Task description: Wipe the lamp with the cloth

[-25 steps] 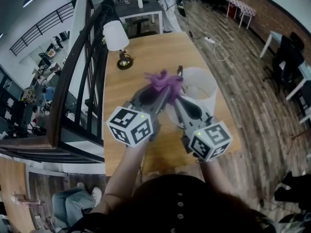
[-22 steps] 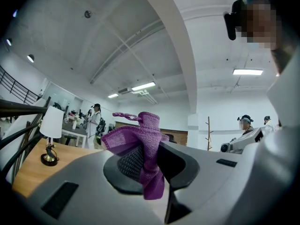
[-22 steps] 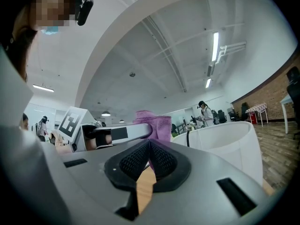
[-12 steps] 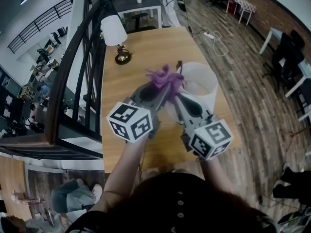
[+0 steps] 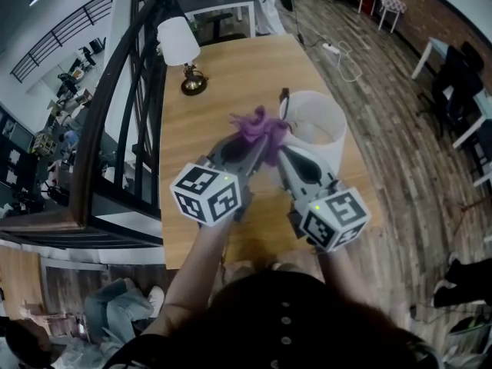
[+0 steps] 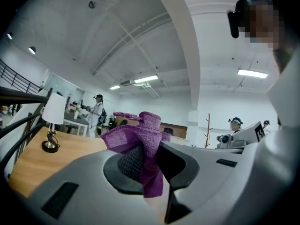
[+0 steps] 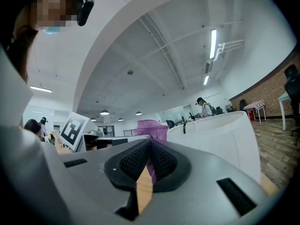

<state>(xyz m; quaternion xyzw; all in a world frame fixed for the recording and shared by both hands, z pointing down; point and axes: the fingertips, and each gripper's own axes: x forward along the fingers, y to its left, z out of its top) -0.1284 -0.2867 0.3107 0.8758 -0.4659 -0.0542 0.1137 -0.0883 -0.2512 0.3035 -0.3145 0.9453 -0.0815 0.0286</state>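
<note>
A crumpled purple cloth is held up over the wooden table, just left of a large white lamp shade. My left gripper is shut on the cloth, which bunches up above its pads. My right gripper is shut on a thin strip of the same cloth. In the right gripper view the lamp shade stands close on the right. Both grippers meet tip to tip beside the shade's rim.
A second small lamp with a white shade and brass base stands at the table's far left. A dark railing runs along the table's left edge. Wood floor, cables and other desks lie beyond. People stand in the background.
Both grippers stay shut on the cloth in nearly the same spot beside the shade; only the head view has shifted slightly.
</note>
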